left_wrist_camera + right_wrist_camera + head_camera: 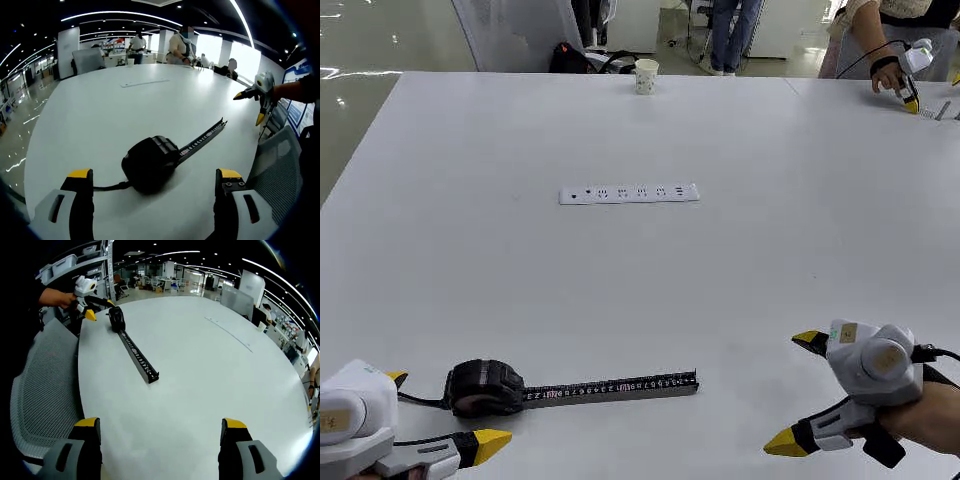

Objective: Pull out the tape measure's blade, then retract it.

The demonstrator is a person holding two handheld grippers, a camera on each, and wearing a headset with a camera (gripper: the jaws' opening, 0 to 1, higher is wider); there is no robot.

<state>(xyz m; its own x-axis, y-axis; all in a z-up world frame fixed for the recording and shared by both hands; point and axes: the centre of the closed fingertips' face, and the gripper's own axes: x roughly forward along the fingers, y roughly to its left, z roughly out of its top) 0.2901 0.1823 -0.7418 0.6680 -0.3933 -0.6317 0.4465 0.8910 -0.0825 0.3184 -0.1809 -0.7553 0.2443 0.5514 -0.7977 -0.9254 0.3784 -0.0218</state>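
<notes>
A black tape measure (483, 388) lies on the white table (620, 290) near the front left, its dark blade (610, 388) drawn out to the right and flat on the surface. In the left gripper view the case (150, 163) sits just ahead of my open left gripper (155, 175), between the yellow fingertips (80, 174) and touching neither. My left gripper (445, 415) is at the bottom left corner. My right gripper (798, 392) stands open at the front right, well clear of the blade's end (151, 375); the case (116, 319) lies far off.
A white power strip (630, 193) lies mid-table and a paper cup (646, 76) stands at the far edge. Another person's gripper (910, 85) works at the far right corner. A mesh chair (40, 390) stands beside the table's near side.
</notes>
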